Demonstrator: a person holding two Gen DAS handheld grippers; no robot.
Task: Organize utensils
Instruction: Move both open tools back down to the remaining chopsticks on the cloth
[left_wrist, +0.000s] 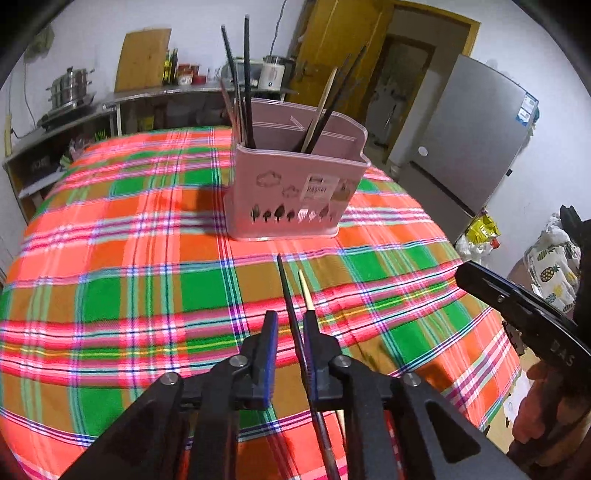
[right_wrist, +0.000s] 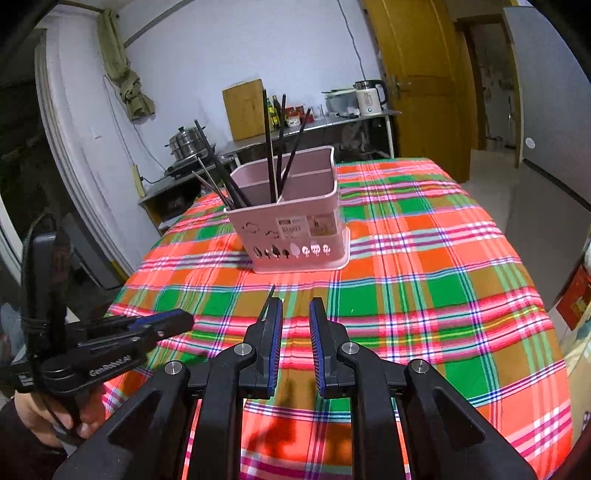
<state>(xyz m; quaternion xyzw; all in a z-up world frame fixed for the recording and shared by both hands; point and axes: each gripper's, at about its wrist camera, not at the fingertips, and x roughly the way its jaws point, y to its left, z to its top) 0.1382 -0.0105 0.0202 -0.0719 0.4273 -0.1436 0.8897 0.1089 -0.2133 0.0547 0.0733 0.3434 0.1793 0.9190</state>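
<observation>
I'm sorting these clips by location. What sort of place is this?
Most likely a home kitchen with a dining table: a steel counter holds a stacked steamer pot and a kettle, a fridge stands by the door, and a pink chopstick basket sits on the plaid tablecloth.

Each tool consists of matte black plastic linkage arms joined by round silver pivot screws. Left tool (left_wrist: 291, 325) and right tool (right_wrist: 295, 314): two flat black fingers faced with ribbed blue pads. White lettering marks the side housing. A black braided cable runs along the left handle.
</observation>
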